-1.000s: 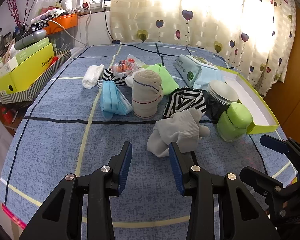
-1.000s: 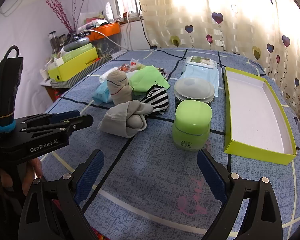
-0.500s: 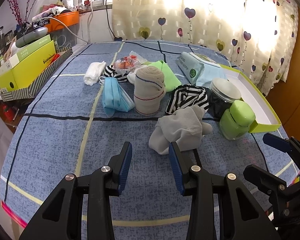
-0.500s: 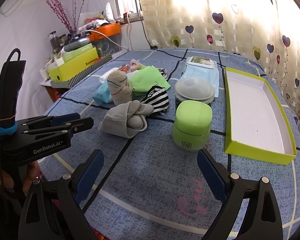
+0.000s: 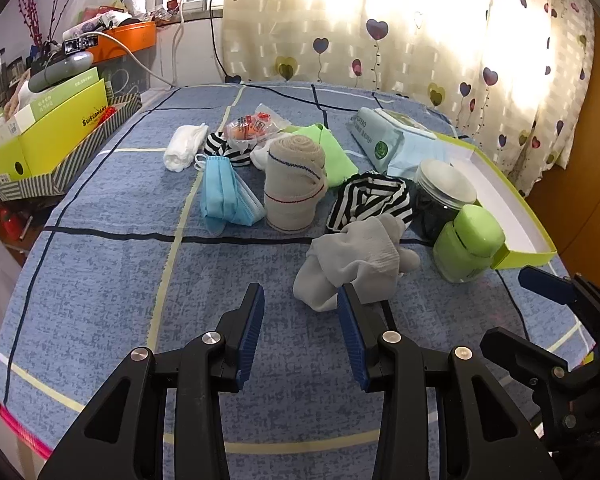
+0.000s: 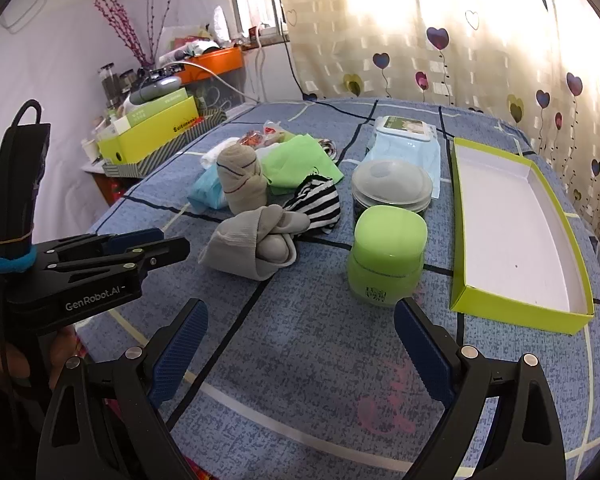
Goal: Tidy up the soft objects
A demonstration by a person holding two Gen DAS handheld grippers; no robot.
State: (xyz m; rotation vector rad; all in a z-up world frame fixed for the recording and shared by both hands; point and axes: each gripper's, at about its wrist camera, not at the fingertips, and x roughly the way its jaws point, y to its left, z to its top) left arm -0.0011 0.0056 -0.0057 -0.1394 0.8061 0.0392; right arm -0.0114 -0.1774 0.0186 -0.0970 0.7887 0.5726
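Change since the earlier frames: none of note. Both grippers sit where they were and every item on the blue checked bedspread (image 5: 100, 272) lies as before.

Item, step in hand: first pick of a soft object, judged not yet begun. Nearest candidate is the grey sock bundle (image 5: 356, 264), lying just ahead of the left gripper (image 5: 300, 312) and slightly to its right, its near edge at the right jaw tip. Good practice: shift right to centre the bundle between the jaws, come down over its thick knotted middle, close fully since the fabric will compress, then carry it to the empty lime-green box (image 6: 512, 312).

Item, other soft goods ahead of the left jaws: striped sock (image 5: 370, 200), beige rolled sock (image 5: 294, 184), blue face masks (image 5: 224, 192), green cloth (image 5: 334, 152), white sock (image 5: 184, 148).

Item, hard goods to avoid: green jar (image 6: 386, 256), directly ahead of the right gripper (image 6: 300, 340); clear lidded jar (image 6: 390, 184) behind it.

Item, left jaws: parted, nothing held; whether the right tip touches the bundle cannot be told.

Item, right jaws: spread wide, empty, touching nothing.
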